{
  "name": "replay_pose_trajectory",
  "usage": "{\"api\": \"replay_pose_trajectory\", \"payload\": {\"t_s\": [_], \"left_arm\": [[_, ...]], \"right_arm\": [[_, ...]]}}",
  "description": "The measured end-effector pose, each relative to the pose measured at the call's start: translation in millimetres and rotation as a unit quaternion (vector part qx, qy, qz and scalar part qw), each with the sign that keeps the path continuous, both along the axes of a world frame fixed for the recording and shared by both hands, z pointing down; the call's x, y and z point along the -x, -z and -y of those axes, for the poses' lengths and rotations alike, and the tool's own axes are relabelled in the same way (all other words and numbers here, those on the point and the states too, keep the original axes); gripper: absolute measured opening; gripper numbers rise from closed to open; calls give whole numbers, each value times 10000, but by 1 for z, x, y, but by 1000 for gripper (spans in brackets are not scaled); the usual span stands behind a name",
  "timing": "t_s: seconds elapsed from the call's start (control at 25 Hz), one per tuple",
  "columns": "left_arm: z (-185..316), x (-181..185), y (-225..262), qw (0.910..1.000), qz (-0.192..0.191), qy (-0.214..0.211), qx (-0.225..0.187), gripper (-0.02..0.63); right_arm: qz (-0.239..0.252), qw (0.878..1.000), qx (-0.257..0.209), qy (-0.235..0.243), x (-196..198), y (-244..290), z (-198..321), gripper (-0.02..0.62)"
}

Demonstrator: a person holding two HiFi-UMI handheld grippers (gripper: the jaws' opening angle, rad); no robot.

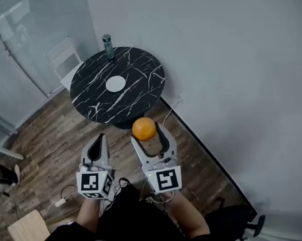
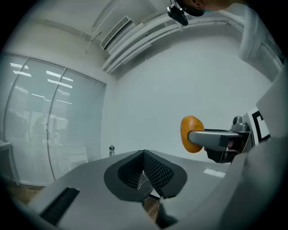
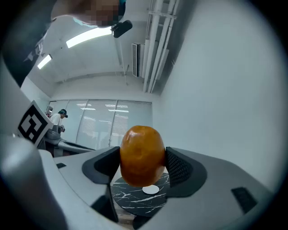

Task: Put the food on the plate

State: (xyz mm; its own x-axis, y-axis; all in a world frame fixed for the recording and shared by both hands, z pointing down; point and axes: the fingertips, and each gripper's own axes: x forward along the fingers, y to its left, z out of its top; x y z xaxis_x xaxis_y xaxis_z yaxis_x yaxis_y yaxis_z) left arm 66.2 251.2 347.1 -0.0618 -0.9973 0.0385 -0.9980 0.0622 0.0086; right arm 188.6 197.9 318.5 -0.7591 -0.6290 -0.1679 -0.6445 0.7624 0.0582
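My right gripper (image 1: 145, 130) is shut on an orange, egg-shaped piece of food (image 1: 144, 128), held in the air above the wood floor, short of the table. The right gripper view shows the food (image 3: 142, 155) pressed between both pads. A small white plate (image 1: 115, 84) lies at the middle of the round black marble table (image 1: 137, 67); the plate (image 3: 151, 189) shows below the food in that view. My left gripper (image 1: 97, 147) is shut and holds nothing, level with the right one. In the left gripper view the food (image 2: 191, 134) appears to the right.
A bottle (image 1: 107, 45) stands at the table's far edge. A white chair (image 1: 64, 59) is behind the table on the left. A grey wall runs along the right. Cables (image 1: 63, 198) lie on the floor near my feet, beside a wooden board (image 1: 27, 231).
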Motion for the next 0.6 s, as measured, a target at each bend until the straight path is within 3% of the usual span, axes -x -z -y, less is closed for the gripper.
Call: {"api": "replay_pose_trajectory", "payload": {"t_s": [0.36, 0.6], "left_arm": [[-3, 32, -26, 9995, -212, 25, 235, -1], [0, 78, -40, 9989, -321, -10, 342, -2]], "right_arm": [[-244, 9996, 108, 45, 30, -17, -1, 310], [-465, 9989, 55, 41, 70, -21, 15, 311]]}}
